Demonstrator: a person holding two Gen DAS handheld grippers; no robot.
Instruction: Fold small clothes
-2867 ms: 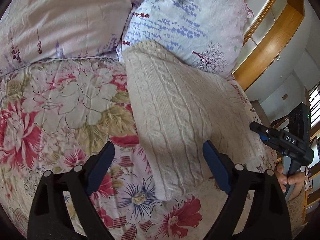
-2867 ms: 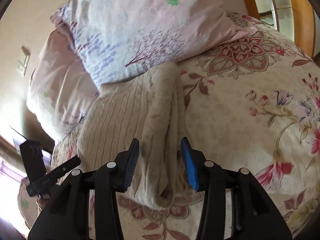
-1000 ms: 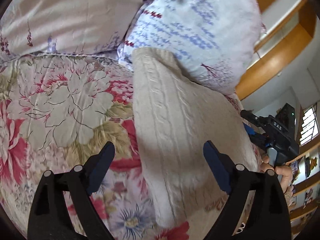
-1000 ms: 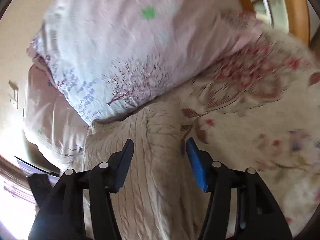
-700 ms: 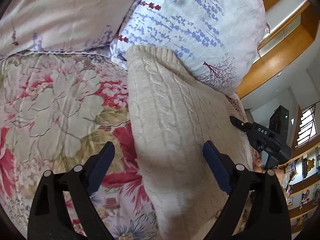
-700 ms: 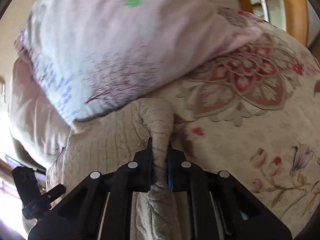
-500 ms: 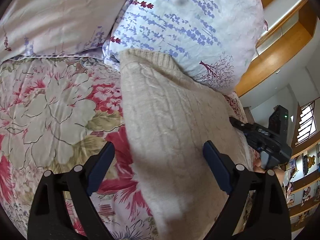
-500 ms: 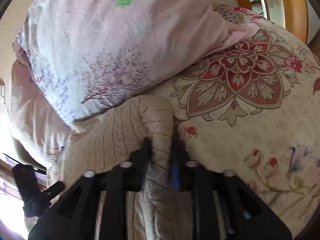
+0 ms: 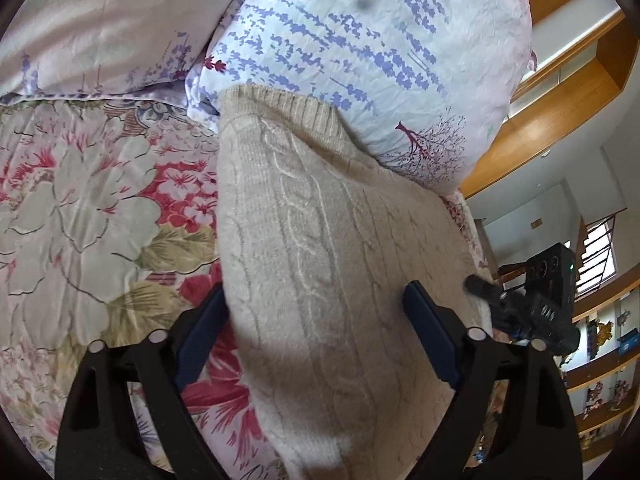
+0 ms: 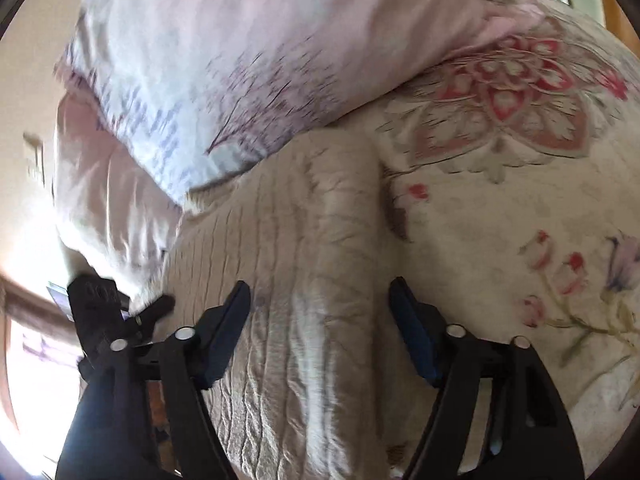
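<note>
Cream cable-knit sweater [image 9: 320, 264] (soft, bulky) lies between spread left tongs [image 9: 316, 344] and spread right tongs [image 10: 320, 328]; grip edges.

Fuzzy cable-knit sweater [image 9: 320, 264], matt

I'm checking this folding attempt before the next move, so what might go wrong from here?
1. The cream knit sweater lies with its ribbed end against the lavender-print pillow, so a fold toward the pillow may bunch.
2. Both the right gripper and left gripper are open, straddling thick folded knit; closing may grab several layers and undo the fold.
</note>
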